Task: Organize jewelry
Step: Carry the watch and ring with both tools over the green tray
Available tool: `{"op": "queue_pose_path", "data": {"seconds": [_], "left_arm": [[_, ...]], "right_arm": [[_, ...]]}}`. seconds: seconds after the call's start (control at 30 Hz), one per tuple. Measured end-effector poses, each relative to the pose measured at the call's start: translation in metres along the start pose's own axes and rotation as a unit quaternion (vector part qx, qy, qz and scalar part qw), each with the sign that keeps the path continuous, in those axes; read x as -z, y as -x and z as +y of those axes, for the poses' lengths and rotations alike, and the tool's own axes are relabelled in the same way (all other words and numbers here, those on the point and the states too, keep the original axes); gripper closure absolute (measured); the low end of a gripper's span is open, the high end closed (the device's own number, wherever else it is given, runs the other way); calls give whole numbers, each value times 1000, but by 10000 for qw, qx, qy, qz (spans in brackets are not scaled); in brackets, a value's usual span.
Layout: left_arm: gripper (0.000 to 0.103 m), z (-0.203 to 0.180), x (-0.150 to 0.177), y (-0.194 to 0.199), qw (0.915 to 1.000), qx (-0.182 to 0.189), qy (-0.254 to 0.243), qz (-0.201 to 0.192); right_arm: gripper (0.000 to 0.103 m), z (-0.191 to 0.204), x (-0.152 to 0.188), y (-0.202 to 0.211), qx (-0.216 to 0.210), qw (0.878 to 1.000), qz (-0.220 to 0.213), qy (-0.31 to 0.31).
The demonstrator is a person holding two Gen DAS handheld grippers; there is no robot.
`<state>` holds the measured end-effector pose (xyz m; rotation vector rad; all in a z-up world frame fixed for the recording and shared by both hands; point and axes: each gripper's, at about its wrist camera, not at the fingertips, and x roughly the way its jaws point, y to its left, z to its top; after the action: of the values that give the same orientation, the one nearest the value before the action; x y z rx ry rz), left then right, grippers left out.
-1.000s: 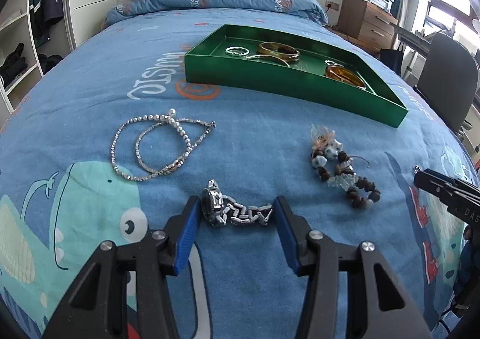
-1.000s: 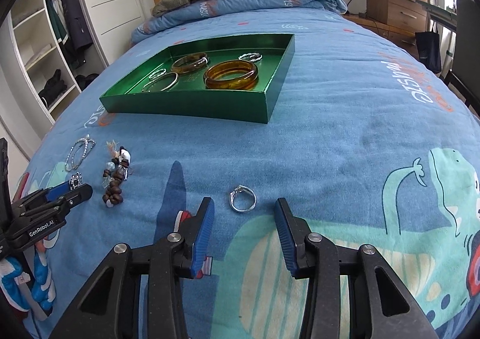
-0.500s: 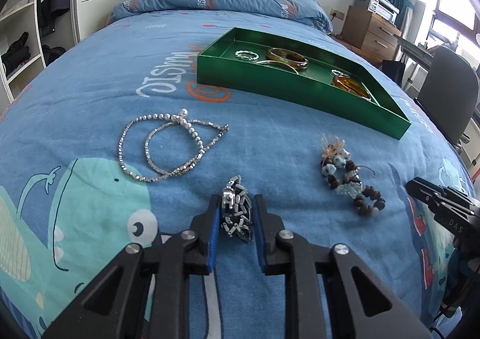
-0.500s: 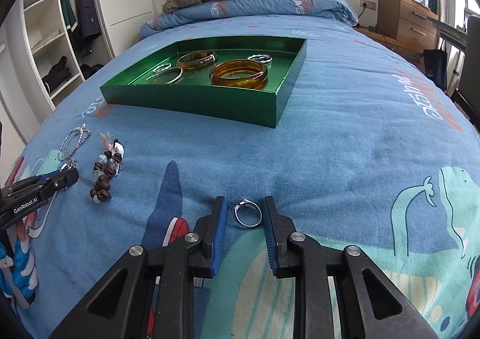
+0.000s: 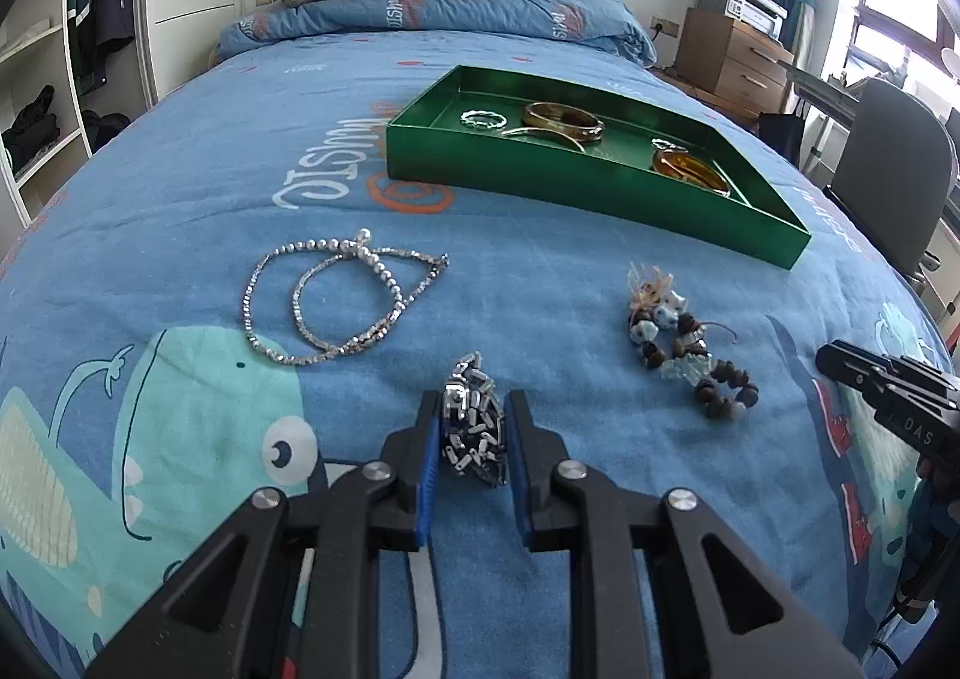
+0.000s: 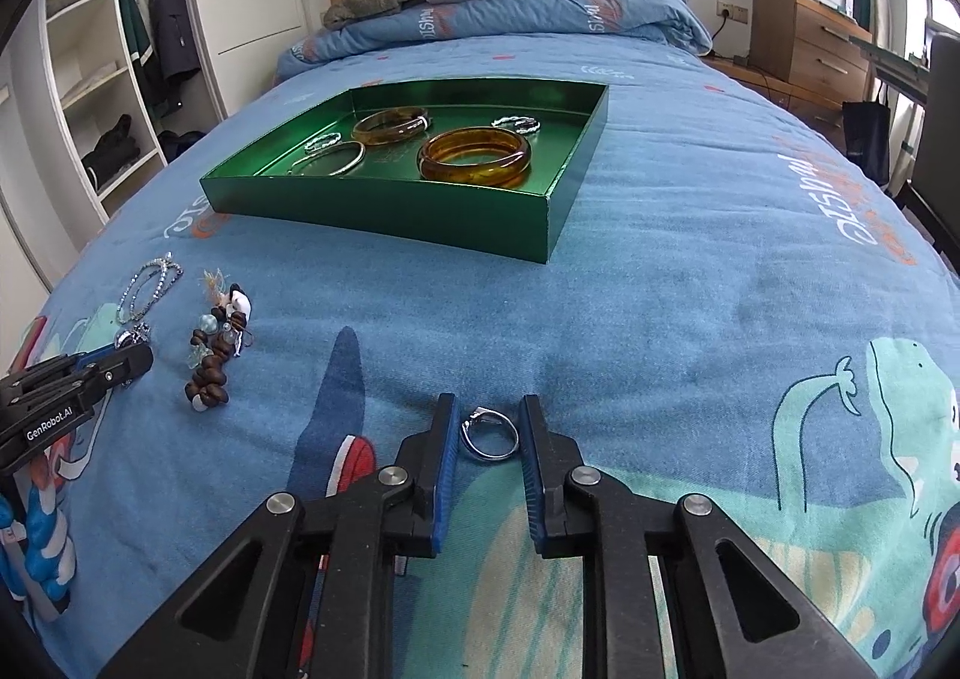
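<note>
On the blue cartoon-print bedspread (image 5: 540,271), the left gripper (image 5: 472,427) has its jaws narrowed onto a bunched metal-link watch (image 5: 472,427), the blue pads pressing both flanks. The right gripper (image 6: 489,433) is closing around a small silver ring (image 6: 489,434) lying flat on the cover; its pads stand just beside the band, and firm contact cannot be confirmed. Both pieces would best be lifted straight up only once the pads seat squarely, since the ring is thin and liable to slip or tip. The watch shows short silver and dark links folded into a compact heap; the ring is a plain bright band with a small raised setting. Farther up the bed sits the green tray (image 6: 384,211), already holding amber bangles (image 6: 474,156); a beaded bracelet (image 5: 684,343) and silver necklace (image 5: 336,301) lie apart, unsorted.
</note>
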<state>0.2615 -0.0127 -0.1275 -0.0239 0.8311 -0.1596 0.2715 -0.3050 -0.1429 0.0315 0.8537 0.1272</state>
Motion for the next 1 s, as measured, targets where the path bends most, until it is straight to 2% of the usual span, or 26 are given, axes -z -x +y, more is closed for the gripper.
{"op": "queue_pose_path", "data": {"seconds": [0.3,0.6,0.8,1.0], "left_arm": [[84,-4,8,16,9999,-47,-95,2],[84,-19,0,51,9996,207,-145,-108],[84,-22,-28,73,9989,254,-258,-294],[84,-31,-82,78,9972,302,-448,-515]], "right_arm": [[84,12,6,33,-14,10000,-72,9],[84,18,8,90,-76,9993,-362,43],[84,17,-3,121,-90,9978,-644,96],[84,17,-39,126,-144,9959,-877,184]]}}
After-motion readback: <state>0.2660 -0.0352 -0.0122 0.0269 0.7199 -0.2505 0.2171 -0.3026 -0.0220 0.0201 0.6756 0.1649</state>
